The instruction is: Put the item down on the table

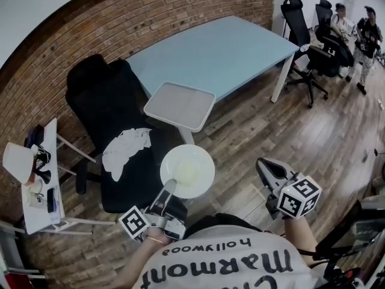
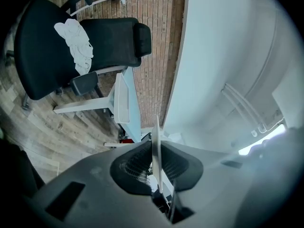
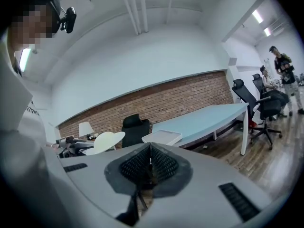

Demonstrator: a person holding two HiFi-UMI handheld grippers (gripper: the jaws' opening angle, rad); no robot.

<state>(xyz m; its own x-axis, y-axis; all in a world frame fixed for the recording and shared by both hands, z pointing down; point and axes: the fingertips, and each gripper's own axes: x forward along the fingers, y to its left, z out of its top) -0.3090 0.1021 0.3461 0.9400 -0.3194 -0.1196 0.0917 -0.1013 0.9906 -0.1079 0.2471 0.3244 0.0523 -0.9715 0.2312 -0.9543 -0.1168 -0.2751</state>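
Between jaws of left tool (image 1: 170,188), rim of white plate (image 1: 194,166).

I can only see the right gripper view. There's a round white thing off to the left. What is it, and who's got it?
Observer: It's a white plate. The left gripper is pinching it by the rim, jaws shut on the edge.
Child: Is it on a table yet?
Observer: No. In the head view it hangs in the air over the wooden floor, on the near side of the small white table.
Child: Is anything on the black chair's seat?
Observer: Yes, a crumpled white cloth lies on the black chair.
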